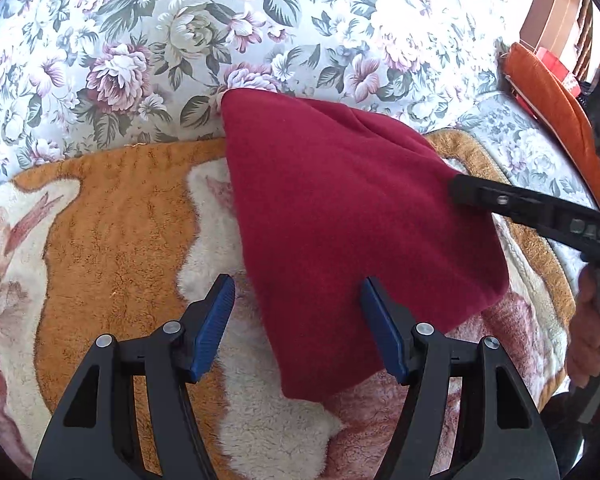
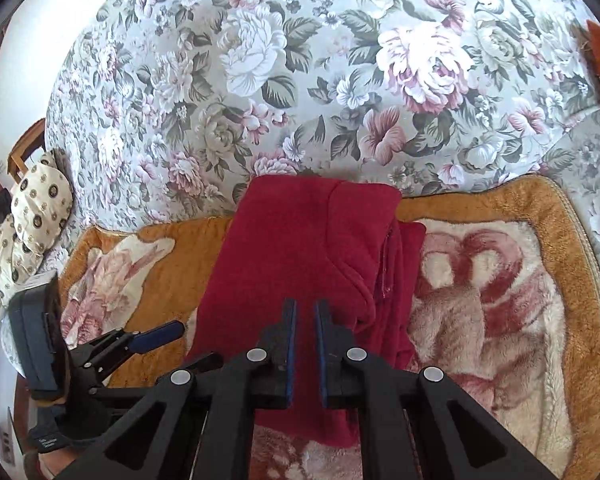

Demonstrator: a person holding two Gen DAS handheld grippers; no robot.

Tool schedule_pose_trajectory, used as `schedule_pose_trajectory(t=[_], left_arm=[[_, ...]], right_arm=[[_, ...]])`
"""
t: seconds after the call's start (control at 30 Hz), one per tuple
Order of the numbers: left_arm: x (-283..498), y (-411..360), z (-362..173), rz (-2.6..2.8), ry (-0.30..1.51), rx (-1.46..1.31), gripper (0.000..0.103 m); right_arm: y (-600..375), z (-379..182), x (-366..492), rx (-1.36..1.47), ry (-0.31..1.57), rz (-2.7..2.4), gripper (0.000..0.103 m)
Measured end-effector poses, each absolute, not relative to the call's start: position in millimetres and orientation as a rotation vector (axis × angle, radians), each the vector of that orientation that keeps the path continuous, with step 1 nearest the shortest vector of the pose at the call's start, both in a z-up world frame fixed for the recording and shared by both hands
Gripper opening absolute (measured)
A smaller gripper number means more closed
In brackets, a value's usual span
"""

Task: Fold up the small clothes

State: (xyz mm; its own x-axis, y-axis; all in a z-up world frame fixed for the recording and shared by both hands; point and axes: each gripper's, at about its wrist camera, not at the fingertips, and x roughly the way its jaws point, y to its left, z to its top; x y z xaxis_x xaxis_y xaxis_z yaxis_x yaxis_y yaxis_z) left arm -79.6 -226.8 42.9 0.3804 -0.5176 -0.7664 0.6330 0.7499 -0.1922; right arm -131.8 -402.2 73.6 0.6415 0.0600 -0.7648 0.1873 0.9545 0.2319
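Left wrist view: my left hand-held gripper [image 1: 298, 322] is spread wide and grips nothing. Its right finger overlaps the near-left edge of the red garment [image 1: 340, 220]; its left finger is over the plush blanket [image 1: 112, 232]. The garment lies on that blanket, ahead of and slightly right of this gripper, its far end reaching the floral sofa back [image 1: 180, 40].

My right hand-held gripper [image 2: 305, 312] sits above the near half of the garment [image 2: 292, 248]. Its fingers are almost together with a slim gap between them; whether cloth is pinched there, I cannot tell.

Judged step: take the near edge for the next fold.
- Advance the left gripper until the edge sits fully between its fingers.
- Clamp all layers, not only the top one.
- Lift both sides level, so the folded stack ahead does not shift.
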Motion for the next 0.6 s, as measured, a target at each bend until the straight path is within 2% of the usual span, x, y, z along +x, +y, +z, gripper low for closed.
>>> schedule_pose_trajectory(t=[0.23, 0.5, 0.6], left_arm=[[-68, -228, 33, -0.739, 0.961, 0.120, 0.073], [-67, -216, 44, -0.730, 0.943, 0.046, 0.073], [-63, -214, 44, -0.734, 0.958, 0.010, 0.080]], right_arm=[[-424, 32, -108, 0.403, 0.928, -0.073, 0.002], [-423, 72, -116, 0.388, 0.863, -0.087, 0.006], [-425, 73, -98, 0.338, 0.880, -0.141, 0.006]])
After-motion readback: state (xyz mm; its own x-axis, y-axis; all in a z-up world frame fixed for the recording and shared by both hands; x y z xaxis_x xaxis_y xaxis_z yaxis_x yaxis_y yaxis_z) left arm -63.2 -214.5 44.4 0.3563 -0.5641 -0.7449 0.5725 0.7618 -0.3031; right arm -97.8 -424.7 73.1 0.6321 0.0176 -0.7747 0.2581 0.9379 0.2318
